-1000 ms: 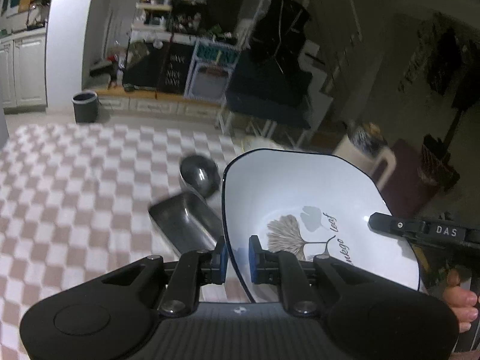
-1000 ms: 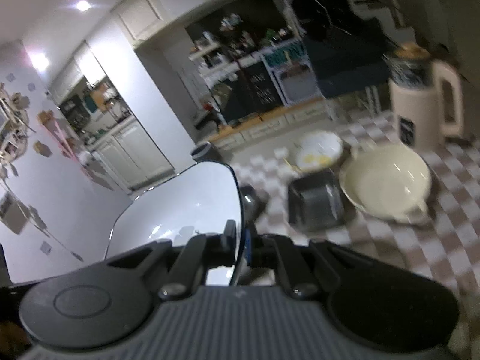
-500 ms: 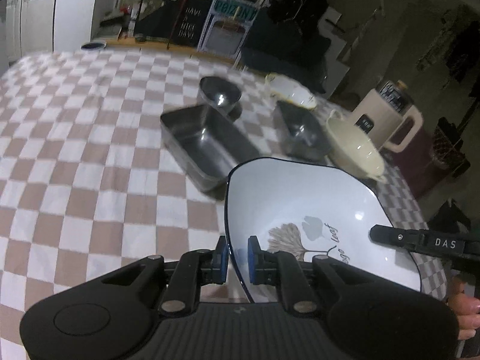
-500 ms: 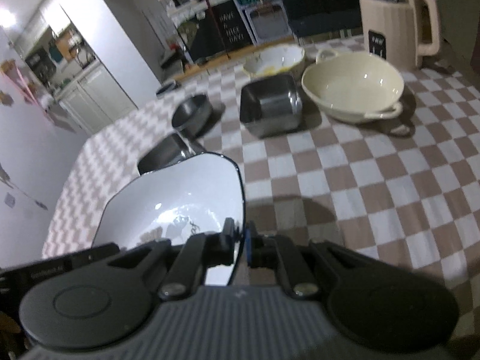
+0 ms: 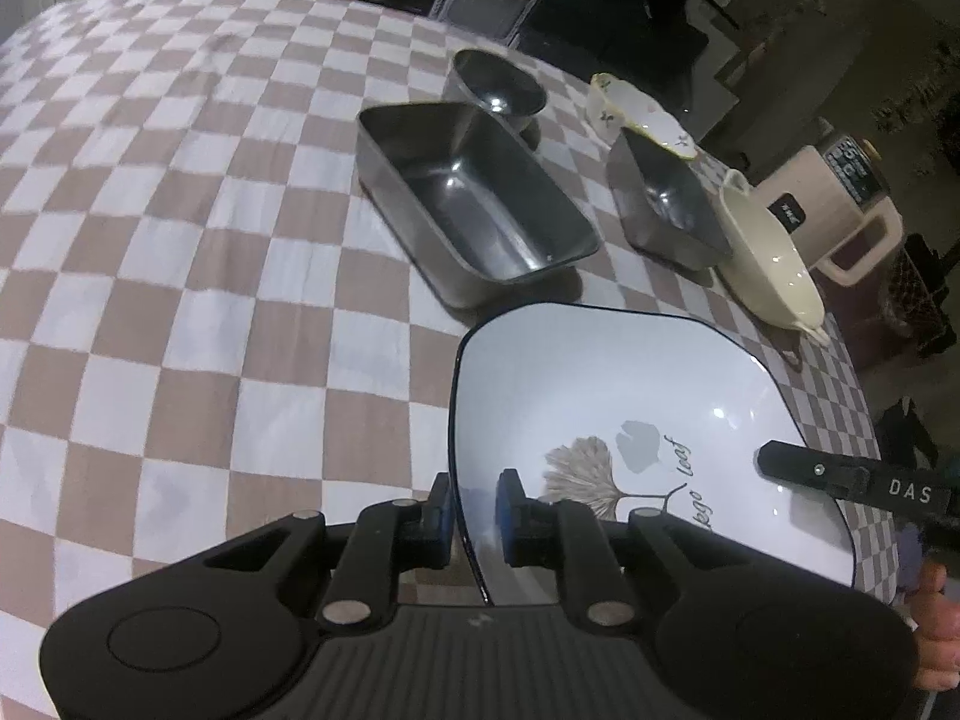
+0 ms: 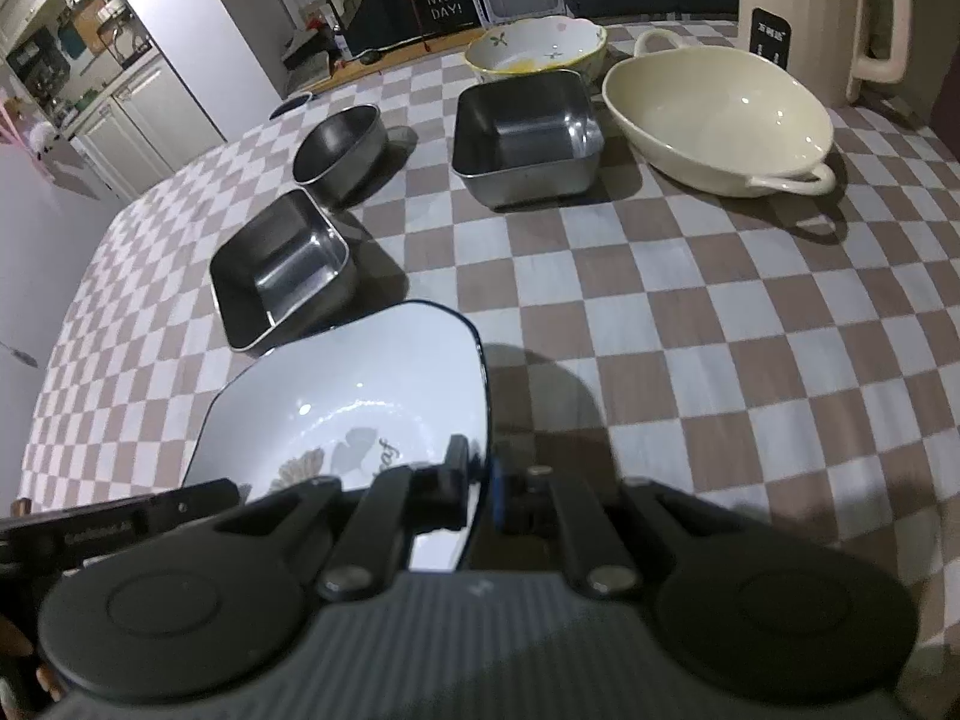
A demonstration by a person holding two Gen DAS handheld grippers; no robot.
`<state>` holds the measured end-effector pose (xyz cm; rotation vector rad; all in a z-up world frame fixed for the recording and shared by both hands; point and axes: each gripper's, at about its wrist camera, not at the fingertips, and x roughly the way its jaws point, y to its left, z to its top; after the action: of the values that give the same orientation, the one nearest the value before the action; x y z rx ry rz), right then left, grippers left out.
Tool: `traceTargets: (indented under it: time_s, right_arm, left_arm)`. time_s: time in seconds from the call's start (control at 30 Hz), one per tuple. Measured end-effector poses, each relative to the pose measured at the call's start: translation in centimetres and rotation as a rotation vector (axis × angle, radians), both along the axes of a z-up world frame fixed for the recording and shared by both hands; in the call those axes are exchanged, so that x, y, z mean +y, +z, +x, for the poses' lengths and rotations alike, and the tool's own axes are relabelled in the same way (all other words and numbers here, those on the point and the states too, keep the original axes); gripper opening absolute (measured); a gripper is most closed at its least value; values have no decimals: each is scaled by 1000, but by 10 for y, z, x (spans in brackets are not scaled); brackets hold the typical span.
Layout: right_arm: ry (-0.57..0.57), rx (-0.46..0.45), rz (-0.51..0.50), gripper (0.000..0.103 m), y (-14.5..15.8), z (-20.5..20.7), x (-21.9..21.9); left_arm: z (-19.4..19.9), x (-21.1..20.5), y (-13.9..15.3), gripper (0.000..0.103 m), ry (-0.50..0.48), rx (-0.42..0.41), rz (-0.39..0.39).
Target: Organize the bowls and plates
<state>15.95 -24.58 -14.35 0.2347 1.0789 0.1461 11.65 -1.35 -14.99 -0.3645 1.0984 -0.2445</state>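
**Both tongs on the white dish, low over the checkered worktop**

Quick rundown. The white squarish dish [image 5: 630, 396] w/ the dark rim and the leaf print is held from two sides, hanging low over the checkered cloth on the worktop [image 5: 180, 276], nearest the camera of everything there. Can't tell if its bottom touches the cloth yet.

Left tongs [image 5: 474, 507]: the dish's left rim sits between the blue pads. Jaws are easing apart a bit rn; outer pad looks right at the rim, inner one has a thin gap, so the grip looks loose.

Right tongs [image 6: 477, 483]: clamped narrow on the opposite rim, pads tight on the edge. In the left wrist view you can see one of its fingers lying across the dish's right rim, plus a bit of the person's hand [image 5: 936, 618] at the frame edge.

Everything else, relative to the dish:
- long rectangular steel tray [image 5: 474, 204] just beyond it, close, not touching afaict
- small round steel bowl [image 5: 498, 87] behind that tray
- square steel container [image 6: 528, 132] farther back, to the right
- cream oval dish w/ handles [image 6: 720, 126] right of the square one, well apart from the white dish
- flower-print bowl [image 6: 534, 51] at the far edge, behind the square container
- beige jug [image 6: 822, 12] in the far right corner past the cream dish
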Motion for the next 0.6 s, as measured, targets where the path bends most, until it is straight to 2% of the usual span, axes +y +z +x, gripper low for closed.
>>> traceTargets:
  time_s: [0.33, 0.6]
  right_arm:
    - [44, -5, -38, 8, 0, 2, 11]
    - [54, 6, -58, 8, -2, 3, 9]
  left_arm:
    - [7, 9, -16, 19, 54, 25, -27]
    - [7, 6, -15, 19, 36, 17, -9]
